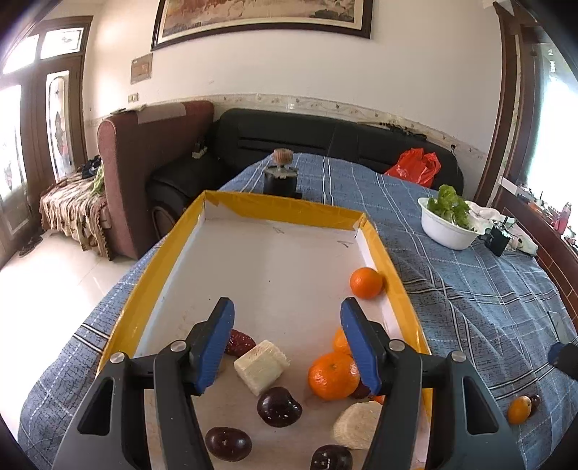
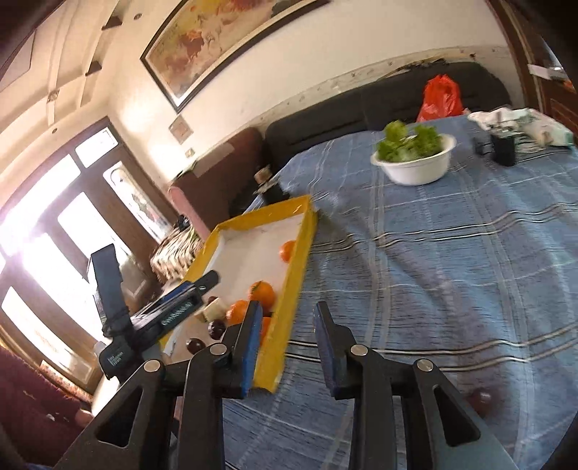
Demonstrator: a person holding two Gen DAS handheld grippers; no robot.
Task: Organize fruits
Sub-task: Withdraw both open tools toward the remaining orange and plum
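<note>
Jaws over half-hidden oranges [image 1: 334,376]; right view blurred

I am looking across a table draped in a blue checked cloth [image 1: 469,289] toward a white wall [image 1: 289,72] where a large framed painting [image 1: 263,18] is hanging. A black sofa [image 1: 325,141] is sitting beyond the table's far edge, a maroon armchair [image 1: 144,162] beside it at the far left corner. Daylight is pouring through dark-framed glass doors [image 1: 54,108] and gleaming off the pale tiled floor [image 1: 47,289].
</note>
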